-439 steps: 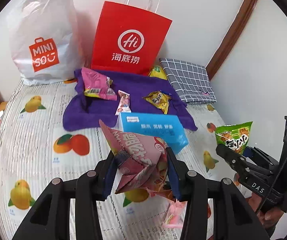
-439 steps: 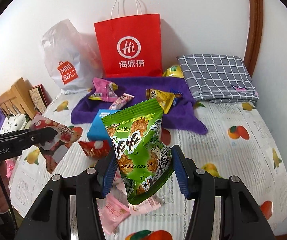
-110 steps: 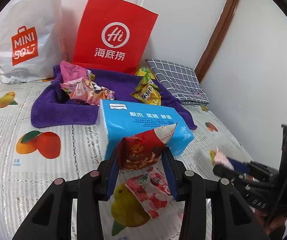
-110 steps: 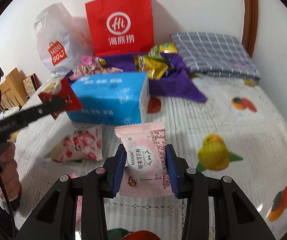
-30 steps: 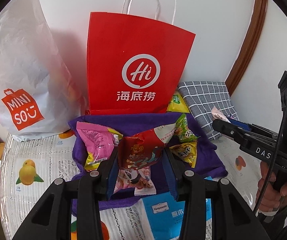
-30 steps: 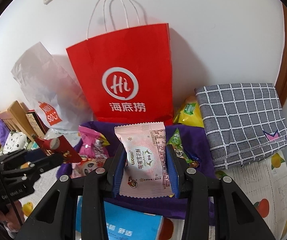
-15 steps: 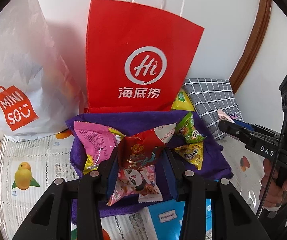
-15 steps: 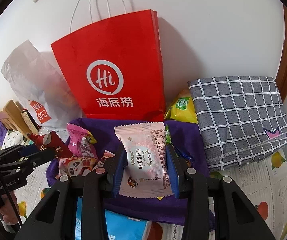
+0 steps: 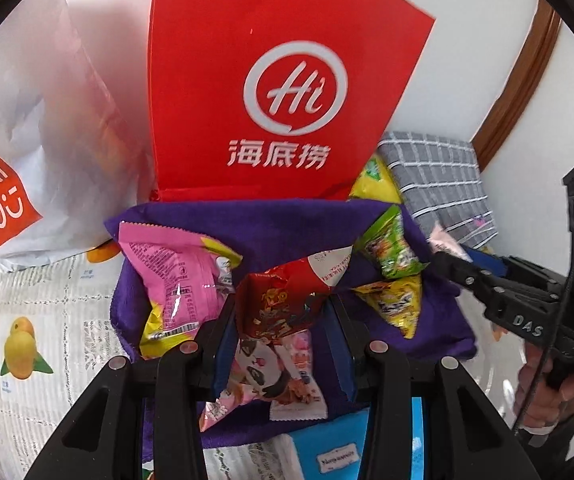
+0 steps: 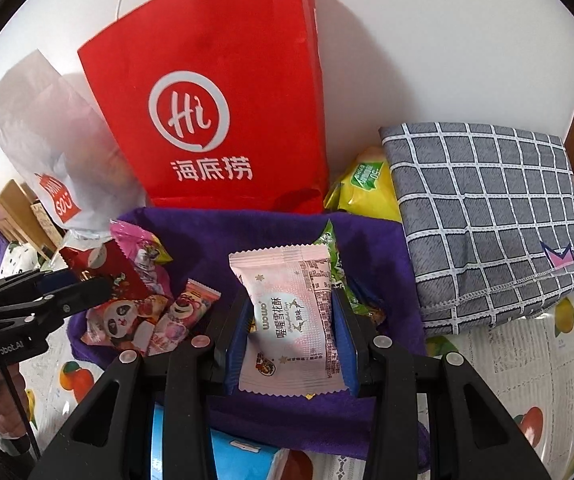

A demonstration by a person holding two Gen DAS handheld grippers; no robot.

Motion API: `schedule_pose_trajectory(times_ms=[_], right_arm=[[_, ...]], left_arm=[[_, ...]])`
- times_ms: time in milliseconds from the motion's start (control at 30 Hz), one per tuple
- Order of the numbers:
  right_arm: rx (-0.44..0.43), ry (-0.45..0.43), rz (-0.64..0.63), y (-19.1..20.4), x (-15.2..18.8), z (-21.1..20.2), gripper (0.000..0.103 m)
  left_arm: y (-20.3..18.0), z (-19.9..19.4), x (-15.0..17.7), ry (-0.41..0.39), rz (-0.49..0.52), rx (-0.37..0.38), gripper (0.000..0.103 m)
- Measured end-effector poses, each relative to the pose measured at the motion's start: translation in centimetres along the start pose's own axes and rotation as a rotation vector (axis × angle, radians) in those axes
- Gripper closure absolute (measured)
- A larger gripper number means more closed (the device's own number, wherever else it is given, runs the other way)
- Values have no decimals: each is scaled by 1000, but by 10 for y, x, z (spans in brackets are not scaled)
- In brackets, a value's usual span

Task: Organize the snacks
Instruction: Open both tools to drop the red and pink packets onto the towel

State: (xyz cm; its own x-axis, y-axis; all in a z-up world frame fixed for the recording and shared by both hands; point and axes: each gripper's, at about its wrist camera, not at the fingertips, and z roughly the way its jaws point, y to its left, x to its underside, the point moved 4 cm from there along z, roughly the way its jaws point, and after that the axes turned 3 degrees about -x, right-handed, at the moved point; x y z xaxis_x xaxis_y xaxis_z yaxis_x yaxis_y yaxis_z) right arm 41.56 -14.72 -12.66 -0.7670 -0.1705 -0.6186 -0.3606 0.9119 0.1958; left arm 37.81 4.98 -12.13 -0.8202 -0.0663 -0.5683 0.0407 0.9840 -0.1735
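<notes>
1. Far left: white shopping bag (image 9: 27, 128) leaning on the wall, on the fruit-print sheet (image 9: 27, 320). Not in play.
2. Left half of the purple cloth (image 10: 271, 236): pink packet (image 9: 175, 276) lying flat, panda packet (image 9: 271, 364) nearer me, a small pink bar (image 10: 185, 314) beside it in the right view.
3. My left gripper (image 9: 281, 320): jaws narrow, clamped on the red packet (image 9: 283, 300). It stands upright between the pads, long axis running up out of the jaws, and hangs directly over the panda packet, at the near-left part of the cloth.
4. Centre, far: red paper bag (image 9: 271, 80) upright against the wall, touching the cloth's far edge.
5. My right gripper (image 10: 293, 344): jaws narrow, holding the pale pink packet (image 10: 291, 320) by its two long sides, long axis pointing away from me. It is above the cloth's near middle; green packets (image 9: 391, 248) and a yellow one (image 9: 399, 304) lie just beyond and to the right.
6. Judgement: both drops go straight down onto the cloth. The left is nearer the pink pile, the right nearer the green and yellow group. Bare cloth lies between; the pale pink packet could settle there without overlapping.
7. Right: yellow bag (image 10: 363, 188) behind the cloth; folded grey checked cloth (image 10: 487, 216) further right. Blue box (image 9: 327, 452) at the near edge.
</notes>
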Motion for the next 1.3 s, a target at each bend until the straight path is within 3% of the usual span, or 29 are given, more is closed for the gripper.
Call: schedule_pose_trajectory(times_ms=[300, 867, 1000, 1067, 1300], right_arm=[[76, 55, 3, -16, 4, 19, 64], [84, 118, -22, -15, 12, 38, 63], [81, 121, -24, -14, 12, 39, 63], [80, 122, -22, -14, 12, 39, 63], [86, 122, -35, -9, 13, 38, 63]], left_arm=[[-2, 19, 2, 33, 2, -1, 63], [-13, 35, 5, 68, 44, -15, 63], [-12, 31, 4, 65, 32, 0, 56], [-10, 25, 3, 51, 24, 3, 38], [-13, 5, 6, 22, 17, 5, 36]])
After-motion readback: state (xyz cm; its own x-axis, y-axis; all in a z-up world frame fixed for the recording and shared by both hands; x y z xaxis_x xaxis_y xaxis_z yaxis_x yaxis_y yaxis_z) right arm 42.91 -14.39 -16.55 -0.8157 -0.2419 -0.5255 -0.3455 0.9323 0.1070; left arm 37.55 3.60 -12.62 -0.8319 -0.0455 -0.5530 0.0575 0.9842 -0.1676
